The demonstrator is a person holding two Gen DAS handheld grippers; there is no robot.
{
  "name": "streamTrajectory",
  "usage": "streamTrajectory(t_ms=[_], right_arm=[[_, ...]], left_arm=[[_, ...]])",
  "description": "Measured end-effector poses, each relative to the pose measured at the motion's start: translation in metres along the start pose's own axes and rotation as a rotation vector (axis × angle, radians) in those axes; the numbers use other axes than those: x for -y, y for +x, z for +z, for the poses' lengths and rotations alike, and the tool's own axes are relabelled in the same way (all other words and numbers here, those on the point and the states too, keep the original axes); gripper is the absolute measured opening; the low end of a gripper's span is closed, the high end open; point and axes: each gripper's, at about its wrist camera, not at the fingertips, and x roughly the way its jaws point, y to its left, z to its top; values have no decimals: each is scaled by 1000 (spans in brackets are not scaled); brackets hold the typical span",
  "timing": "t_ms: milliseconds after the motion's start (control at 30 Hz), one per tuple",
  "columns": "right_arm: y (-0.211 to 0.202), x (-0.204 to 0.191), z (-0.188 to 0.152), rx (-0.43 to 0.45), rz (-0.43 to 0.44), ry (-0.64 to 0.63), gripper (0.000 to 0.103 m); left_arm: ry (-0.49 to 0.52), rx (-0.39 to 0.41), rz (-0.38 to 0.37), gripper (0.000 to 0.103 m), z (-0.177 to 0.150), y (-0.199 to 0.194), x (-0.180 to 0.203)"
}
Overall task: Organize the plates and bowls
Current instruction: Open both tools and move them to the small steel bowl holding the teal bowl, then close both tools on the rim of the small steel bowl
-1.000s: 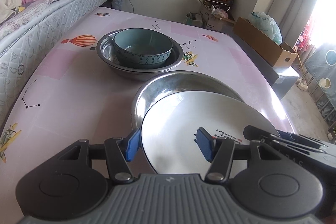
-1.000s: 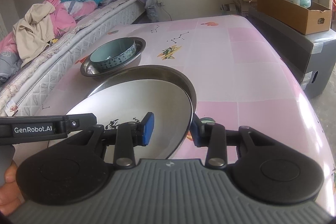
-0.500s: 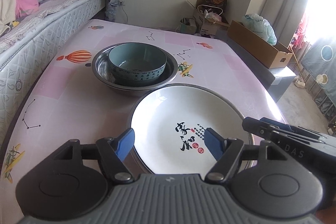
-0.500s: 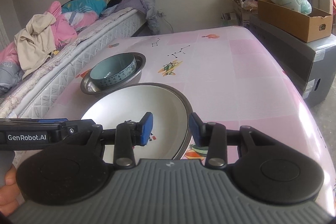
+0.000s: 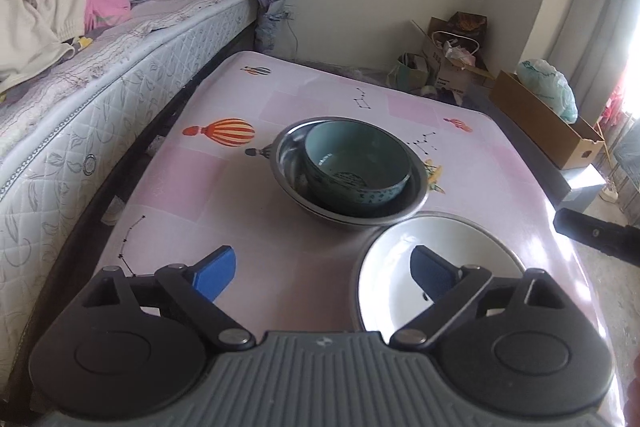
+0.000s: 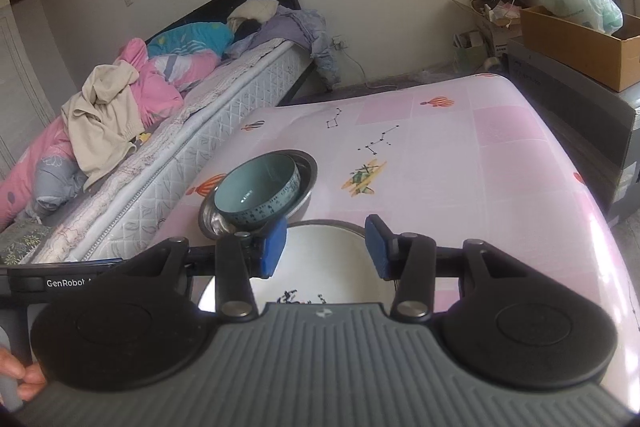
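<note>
A glossy white plate (round, nested in a steel pan) lies lower right on the pink desk. Both left tool and right tool are opening, gripping nothing. Glazed teal bowl sits centre.

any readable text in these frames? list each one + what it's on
"GenRobot": white print on the black bar of the left gripper, seen at the left edge of the right wrist view; what follows is cut off.
White plate: black brush characters, partly hidden, unreadable.
Teal bowl: band of small dark characters, too small to read.
Cardboard box: print too blurred to read.
</note>
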Motion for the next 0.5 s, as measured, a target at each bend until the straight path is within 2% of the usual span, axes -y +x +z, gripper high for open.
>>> streamTrajectory(t_ms=[133, 300, 367, 500], right_arm=[[30, 2, 31, -64, 33, 7, 45], [82, 1, 66, -138, 54, 5, 45], [103, -1, 75, -169, 63, 2, 45], [148, 0, 82, -245, 66, 22, 45]], left_arm=[[-32, -11, 48, 95, 22, 15, -13], [-89, -31, 45, 94, 41, 41, -21], [-109, -40, 30, 91, 46, 53, -22], [-124, -66, 39, 71, 56, 75, -23]])
